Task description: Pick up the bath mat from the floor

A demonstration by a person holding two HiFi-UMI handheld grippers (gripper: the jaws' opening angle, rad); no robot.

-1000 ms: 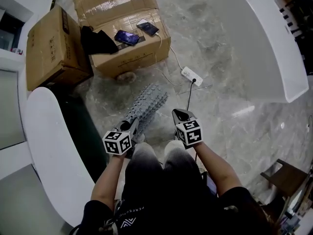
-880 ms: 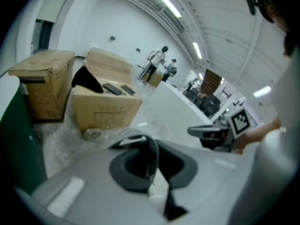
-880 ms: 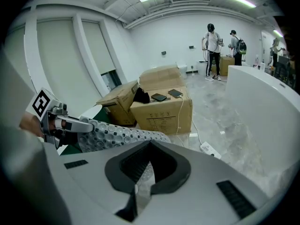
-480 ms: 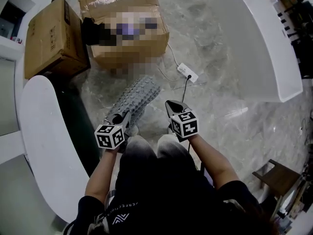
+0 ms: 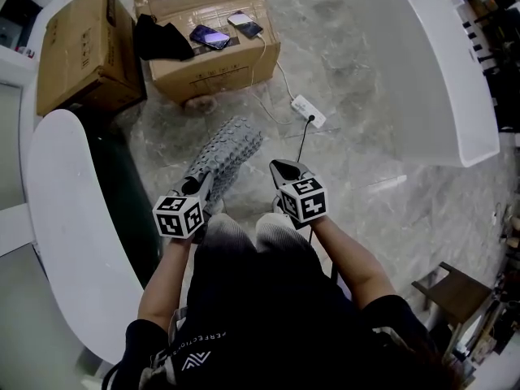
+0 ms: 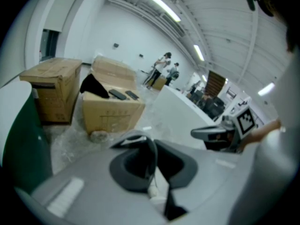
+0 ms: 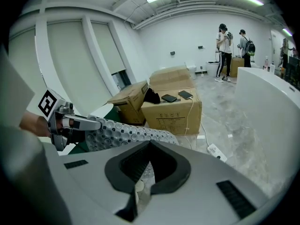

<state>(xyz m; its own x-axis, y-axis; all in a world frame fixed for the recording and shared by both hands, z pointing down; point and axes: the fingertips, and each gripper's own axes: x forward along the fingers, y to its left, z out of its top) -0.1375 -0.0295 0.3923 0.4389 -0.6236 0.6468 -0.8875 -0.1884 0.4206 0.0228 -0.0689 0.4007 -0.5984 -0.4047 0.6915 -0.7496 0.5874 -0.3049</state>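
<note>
The bath mat point(image 5: 226, 154) is grey, covered in round bumps and loosely rolled. It hangs lifted above the marble floor, reaching forward from my left gripper point(image 5: 199, 187), which is shut on its near end. In the right gripper view the mat point(image 7: 129, 132) stretches across from the left gripper point(image 7: 89, 124). The left gripper view shows its own jaws point(image 6: 152, 144) closed together, and the mat is hard to make out there. My right gripper point(image 5: 281, 167) sits just right of the mat and apart from it, jaws point(image 7: 150, 144) shut on nothing.
An open cardboard box point(image 5: 213, 55) holding phones and a black cloth stands ahead, with a second box point(image 5: 81, 47) to its left. A power strip point(image 5: 309, 110) and cable lie on the floor. White curved counters flank both sides point(image 5: 439, 63) point(image 5: 69, 234). People stand far off point(image 7: 225, 36).
The left gripper keeps its hold on the mat. Both grippers and the surroundings have shifted slightly up and left in the head view; their positions relative to each other look the same.
</note>
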